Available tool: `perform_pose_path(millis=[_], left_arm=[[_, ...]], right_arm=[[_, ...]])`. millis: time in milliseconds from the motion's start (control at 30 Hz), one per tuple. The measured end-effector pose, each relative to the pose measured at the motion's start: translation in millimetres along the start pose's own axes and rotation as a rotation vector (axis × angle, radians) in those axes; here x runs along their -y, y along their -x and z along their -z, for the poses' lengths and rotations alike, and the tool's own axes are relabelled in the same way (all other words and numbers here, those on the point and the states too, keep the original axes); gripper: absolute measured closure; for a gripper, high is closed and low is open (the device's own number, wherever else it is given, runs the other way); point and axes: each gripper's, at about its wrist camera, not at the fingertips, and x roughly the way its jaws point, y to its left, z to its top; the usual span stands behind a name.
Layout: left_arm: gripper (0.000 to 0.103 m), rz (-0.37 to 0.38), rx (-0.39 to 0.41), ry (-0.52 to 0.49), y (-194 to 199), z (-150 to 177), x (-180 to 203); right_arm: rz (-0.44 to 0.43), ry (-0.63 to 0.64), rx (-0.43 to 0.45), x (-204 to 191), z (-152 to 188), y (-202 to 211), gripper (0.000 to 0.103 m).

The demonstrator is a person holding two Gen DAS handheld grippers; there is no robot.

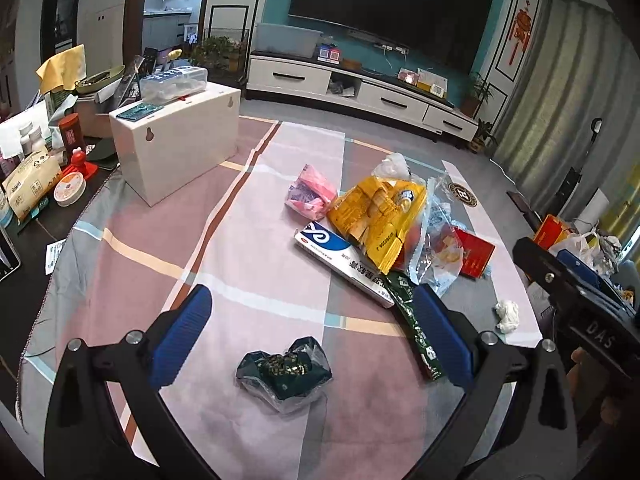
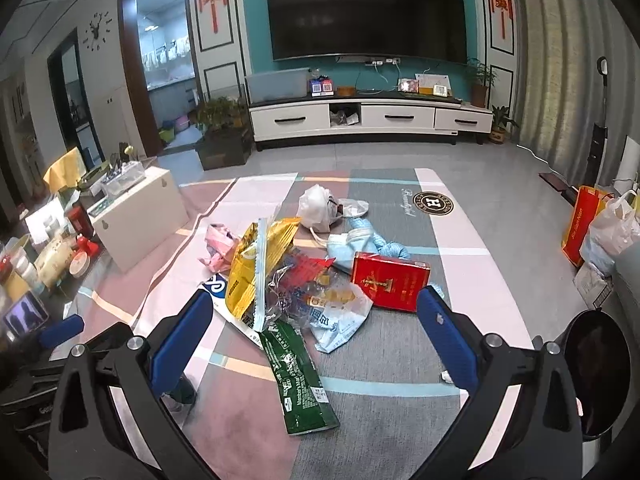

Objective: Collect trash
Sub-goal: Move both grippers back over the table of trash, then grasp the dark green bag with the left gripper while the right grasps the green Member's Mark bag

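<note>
Both grippers spread, empty | left gripper (image 1: 312,344) over crumpled dark wrapper (image 1: 284,372) | right gripper (image 2: 314,340) over trash pile (image 2: 304,280) on tabletop (image 1: 200,248) | risk: slick film slips from fingers, scattering neighbours.

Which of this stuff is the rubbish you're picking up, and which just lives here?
Trash: yellow wrapper, green wrapper, red box, crumpled dark packet, tissue ball.

Lying about: white box, TV, potted plant.
</note>
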Motion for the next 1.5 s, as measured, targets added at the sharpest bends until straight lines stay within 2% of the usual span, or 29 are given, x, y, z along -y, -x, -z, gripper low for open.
perform_pose_path(millis=[200,800,1200,1367,1500], left_arm=[[0.003,0.039,-0.024,0.009,-0.7,1.5,0.8],[0.003,0.026,-0.031,-0.031,0.4,5.3,6.0],[0.003,0.01,-0.046,-0.015,-4.1,6.8,-3.5],[0.003,0.067,-0.055,-0.008,-2.7,8.1,-6.8],[0.003,0.071,-0.073,-0.007,-6.2,9.9,-9.6]], right_arm=[[0.011,0.001,-0.006,-0.9,0.4,-3.4,0.003],[0.005,-0.003,-0.013,2.8,-0.1,-4.7,0.003],[0.0,0.008,-0.026,-2.2,2.3,-9.4,0.003],[-0.009,0.013,-0.042,-3.0,3.7,-12.1,0.003],[-0.022,0.006,-0.055,-3.7,4.6,-15.8,0.003]])
